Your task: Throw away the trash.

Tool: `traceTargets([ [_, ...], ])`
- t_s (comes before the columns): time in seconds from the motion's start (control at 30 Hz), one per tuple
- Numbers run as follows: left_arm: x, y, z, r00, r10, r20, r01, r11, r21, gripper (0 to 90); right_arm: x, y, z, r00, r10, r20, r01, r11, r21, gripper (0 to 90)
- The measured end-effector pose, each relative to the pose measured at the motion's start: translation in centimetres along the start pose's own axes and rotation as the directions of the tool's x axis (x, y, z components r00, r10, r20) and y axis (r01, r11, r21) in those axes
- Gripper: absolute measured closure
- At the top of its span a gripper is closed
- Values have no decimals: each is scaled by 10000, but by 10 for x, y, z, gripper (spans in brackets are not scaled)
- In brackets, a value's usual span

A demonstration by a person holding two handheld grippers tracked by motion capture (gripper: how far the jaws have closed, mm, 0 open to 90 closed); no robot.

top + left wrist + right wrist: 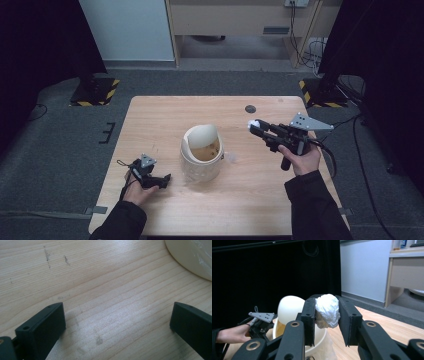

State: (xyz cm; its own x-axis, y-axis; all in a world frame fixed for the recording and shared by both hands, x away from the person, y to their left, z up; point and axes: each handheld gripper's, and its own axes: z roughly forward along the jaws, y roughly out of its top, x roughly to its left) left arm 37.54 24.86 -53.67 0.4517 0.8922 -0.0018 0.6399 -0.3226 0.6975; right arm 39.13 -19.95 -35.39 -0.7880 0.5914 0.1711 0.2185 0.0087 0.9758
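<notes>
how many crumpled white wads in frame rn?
2. One wad is clamped in the right gripper, held above the table. A second wad lies beside the bin. More may be hidden inside the bin.

The right gripper (253, 125) holds a white wad (252, 123) beside the bin (201, 167).

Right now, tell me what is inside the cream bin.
The cream bin shows a brownish inner wall with small dark spots; its tilted lid covers the back, and the bottom stays hidden.
</notes>
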Motion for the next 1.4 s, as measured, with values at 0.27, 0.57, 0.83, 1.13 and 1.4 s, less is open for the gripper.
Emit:
traceTargets([
  [0.27,0,0,0,10000,-3,1,3,10000,-1,0,9,3,18,9992,-75,-400,79,9999,105,681],
  [0.57,0,0,0,10000,-1,1,1,10000,1,0,19,-11,40,9965,55,-832,-17,9990,450,683],
  [0.83,0,0,0,10000,-2,3,2,10000,-1,0,25,-20,50,9944,86,-1053,-14,9976,686,684],
  [1.13,0,0,0,10000,-1,1,1,10000,-1,0,30,-13,54,9911,-68,-1332,155,9978,644,688],
  [1.4,0,0,0,10000,1,2,-1,10000,1,0,39,-29,66,9888,-2,-1495,154,9948,1007,689],
])
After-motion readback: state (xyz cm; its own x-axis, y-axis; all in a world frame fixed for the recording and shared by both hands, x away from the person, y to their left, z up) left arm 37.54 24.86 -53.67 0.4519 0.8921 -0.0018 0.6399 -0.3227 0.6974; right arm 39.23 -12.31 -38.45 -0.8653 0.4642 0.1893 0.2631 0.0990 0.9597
